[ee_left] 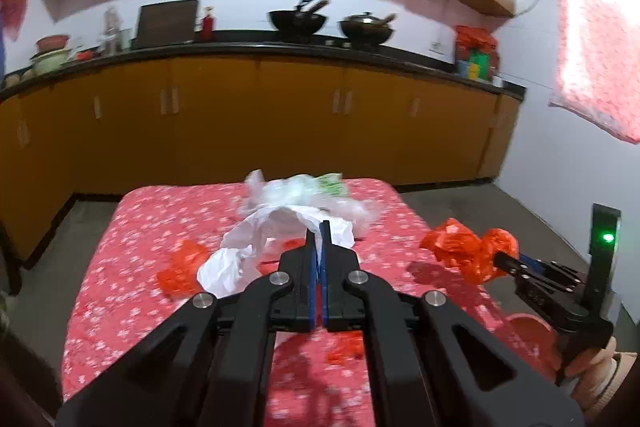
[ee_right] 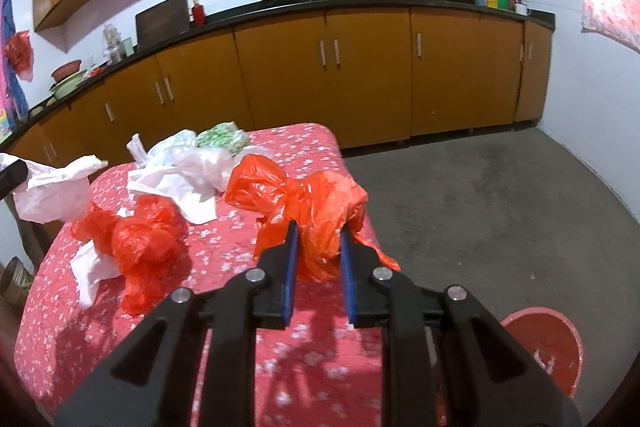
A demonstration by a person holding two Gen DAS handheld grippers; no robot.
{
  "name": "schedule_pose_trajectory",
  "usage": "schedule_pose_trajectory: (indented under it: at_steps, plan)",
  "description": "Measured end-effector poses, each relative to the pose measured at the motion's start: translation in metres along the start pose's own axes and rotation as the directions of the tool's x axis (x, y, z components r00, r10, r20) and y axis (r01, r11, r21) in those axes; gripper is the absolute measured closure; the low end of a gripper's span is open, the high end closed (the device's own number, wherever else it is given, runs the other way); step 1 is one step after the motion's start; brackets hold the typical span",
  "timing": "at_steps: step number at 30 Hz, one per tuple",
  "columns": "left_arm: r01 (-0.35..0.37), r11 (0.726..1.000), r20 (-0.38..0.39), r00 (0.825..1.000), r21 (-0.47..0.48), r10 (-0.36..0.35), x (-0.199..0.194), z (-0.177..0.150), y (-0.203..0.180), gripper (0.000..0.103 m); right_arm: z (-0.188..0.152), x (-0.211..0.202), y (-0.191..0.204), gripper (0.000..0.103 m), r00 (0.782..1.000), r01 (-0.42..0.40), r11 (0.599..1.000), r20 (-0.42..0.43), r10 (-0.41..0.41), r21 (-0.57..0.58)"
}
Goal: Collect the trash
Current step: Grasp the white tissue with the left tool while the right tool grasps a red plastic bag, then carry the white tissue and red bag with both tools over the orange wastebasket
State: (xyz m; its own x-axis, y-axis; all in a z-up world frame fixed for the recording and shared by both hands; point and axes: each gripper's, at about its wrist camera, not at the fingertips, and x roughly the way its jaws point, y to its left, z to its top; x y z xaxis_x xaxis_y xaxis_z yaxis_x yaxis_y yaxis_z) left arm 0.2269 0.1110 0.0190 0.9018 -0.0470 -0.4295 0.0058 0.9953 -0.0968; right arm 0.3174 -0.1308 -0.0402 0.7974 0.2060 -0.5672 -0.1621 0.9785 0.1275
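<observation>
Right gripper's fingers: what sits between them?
In the right wrist view, a crumpled red plastic bag fills the gap between the right gripper fingers, lifted above the red tablecloth.

I see crinkled, glossy red plastic bags [ee_right: 312,211] and crumpled matt white paper [ee_left: 256,243] lying on my worktop's printed red cloth [ee_right: 240,251]. My jaws look like matt black plastic with smooth blue pads and shiny metal pins. The cabinets [ee_right: 360,75] are satin orange laminate; the floor [ee_right: 480,203] is rough grey concrete.
</observation>
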Motion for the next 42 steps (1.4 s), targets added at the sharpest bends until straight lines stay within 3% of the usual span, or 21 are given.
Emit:
schedule_pose_trajectory:
  at_steps: [10,18,26,35,42]
  plan:
    - [0.180,0.981,-0.015,0.984,0.073,-0.180,0.007,-0.002,-0.072,0.102,-0.008,-0.018,-0.050,0.084,0.998,0.066,0.996,0.012,-0.067,0.064]
    - [0.315,0.941,-0.065,0.949,0.126,-0.309,0.021,-0.014,-0.131,0.102,-0.022,-0.035,-0.110,0.084,0.988,0.150,0.979,0.006,-0.152,0.139]
    - [0.410,0.905,-0.104,0.911,0.117,-0.399,0.029,-0.021,-0.171,0.102,-0.038,-0.050,-0.155,0.084,0.974,0.223,0.958,-0.005,-0.225,0.183]
    - [0.466,0.872,-0.098,0.885,0.150,-0.456,0.033,-0.018,-0.226,0.102,-0.061,-0.069,-0.205,0.084,0.944,0.328,0.920,-0.026,-0.330,0.215]
    - [0.514,0.831,-0.156,0.857,0.211,-0.491,0.047,-0.043,-0.287,0.102,-0.086,-0.091,-0.255,0.084,0.899,0.435,0.857,-0.072,-0.433,0.276]
